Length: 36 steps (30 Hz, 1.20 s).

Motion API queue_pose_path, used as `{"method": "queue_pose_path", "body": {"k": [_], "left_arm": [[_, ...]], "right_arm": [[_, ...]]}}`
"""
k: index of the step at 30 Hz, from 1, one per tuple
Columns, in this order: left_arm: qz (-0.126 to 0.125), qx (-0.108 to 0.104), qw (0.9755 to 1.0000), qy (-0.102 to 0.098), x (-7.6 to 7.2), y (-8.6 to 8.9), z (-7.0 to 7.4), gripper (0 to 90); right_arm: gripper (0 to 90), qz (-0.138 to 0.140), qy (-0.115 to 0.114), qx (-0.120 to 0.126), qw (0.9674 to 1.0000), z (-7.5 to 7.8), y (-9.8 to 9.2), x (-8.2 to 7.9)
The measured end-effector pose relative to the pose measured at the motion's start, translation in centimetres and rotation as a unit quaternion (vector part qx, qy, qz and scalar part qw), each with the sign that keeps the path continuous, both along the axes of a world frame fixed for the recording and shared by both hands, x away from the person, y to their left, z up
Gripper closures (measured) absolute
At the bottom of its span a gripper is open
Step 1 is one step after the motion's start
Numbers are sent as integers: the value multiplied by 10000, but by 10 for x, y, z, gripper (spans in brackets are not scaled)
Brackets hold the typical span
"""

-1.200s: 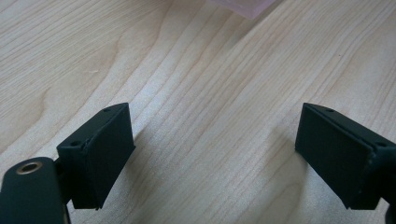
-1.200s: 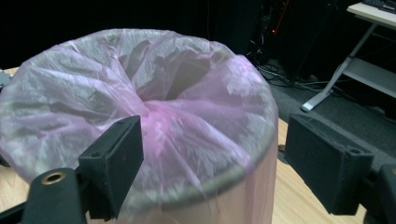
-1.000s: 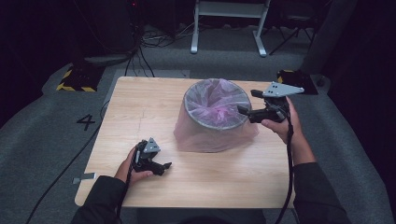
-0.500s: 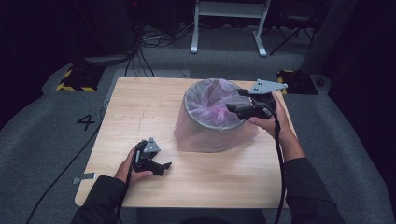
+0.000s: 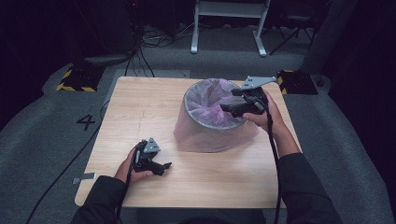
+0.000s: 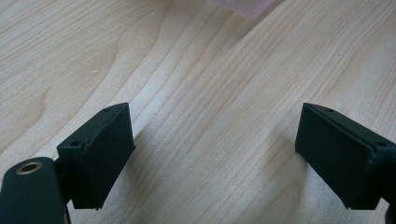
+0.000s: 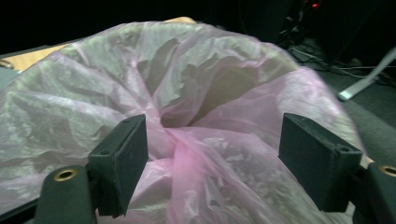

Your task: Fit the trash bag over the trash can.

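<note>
Right claw (image 5: 227, 107) open over pink-lined bin (image 5: 210, 116), left claw (image 5: 164, 168) open

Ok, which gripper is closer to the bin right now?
Right. The right gripper is open over the bin's rim, above the pink liner. The left gripper rests open on the table, apart from the bin.

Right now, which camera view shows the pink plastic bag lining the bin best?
The right gripper view: the crinkled pink plastic bag lies close ahead of its open jaws. The high view shows the whole bag small, draped over the bin. The left gripper view catches just a corner.
</note>
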<state>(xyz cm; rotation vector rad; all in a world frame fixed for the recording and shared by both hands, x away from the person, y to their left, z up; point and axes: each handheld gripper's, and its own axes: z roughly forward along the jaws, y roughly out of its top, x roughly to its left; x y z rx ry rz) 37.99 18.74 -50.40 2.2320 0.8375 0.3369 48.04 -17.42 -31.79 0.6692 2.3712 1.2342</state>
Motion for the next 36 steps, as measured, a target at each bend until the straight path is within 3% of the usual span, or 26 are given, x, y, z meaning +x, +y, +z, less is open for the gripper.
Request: {"method": "queue_pose_path", "body": {"k": [5, 12, 19, 23, 28, 33, 36], "left_arm": [[-2, 2, 10000, -1, 0, 0, 0, 114], [1, -2, 10000, 1, 0, 0, 0, 114], [2, -3, 10000, 1, 0, 0, 0, 114], [0, 0, 10000, 0, 0, 0, 0, 114], [-1, 2, 10000, 0, 0, 0, 0, 114], [-2, 2, 10000, 0, 0, 0, 0, 114], [0, 1, 10000, -1, 0, 0, 0, 114]], "right_arm": [[234, 175, 126, -195, 9996, -4, 5, 3], [219, 102, 311, -570, 9978, -11, 11, 9], [214, 5, 463, -750, 9961, -11, 15, 14], [213, 16, 413, -930, 9948, -10, 17, 15], [223, 239, 353, -1036, 9937, -10, 22, 12], [236, 187, 318, -1557, 9871, -12, 30, 13], [236, 239, 410, -1751, 9834, -13, 33, 15]]}}
